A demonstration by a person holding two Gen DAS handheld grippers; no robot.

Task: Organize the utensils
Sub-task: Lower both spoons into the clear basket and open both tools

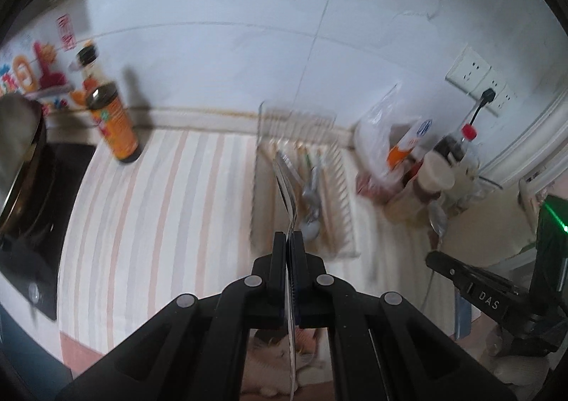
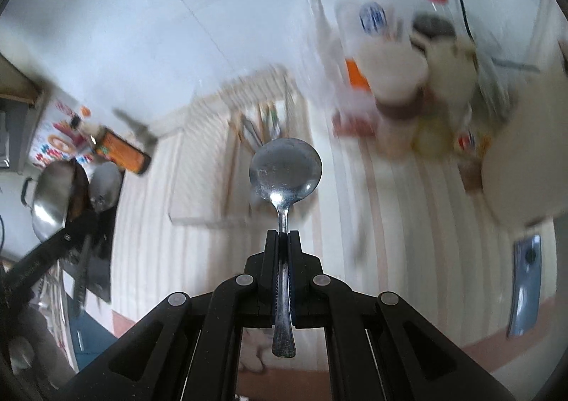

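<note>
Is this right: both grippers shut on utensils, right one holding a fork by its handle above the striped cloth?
Not a fork. The right wrist view shows the right gripper shut on a spoon, handle between the fingers, round bowl forward. The rest holds: the left gripper is shut on a thin metal utensil seen edge-on.

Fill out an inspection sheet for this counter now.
Surface: striped cloth over the counter.
Job's things: slatted tray with utensils; spoon; thin utensil seen edge-on.
Clutter: orange bottle, plastic bag, jars, red-capped bottle.
Grippers: left gripper shut on the thin utensil; right gripper shut on the spoon.
Cables: black plug in wall socket.
Surroundings: tiled wall, pan on stove.
</note>
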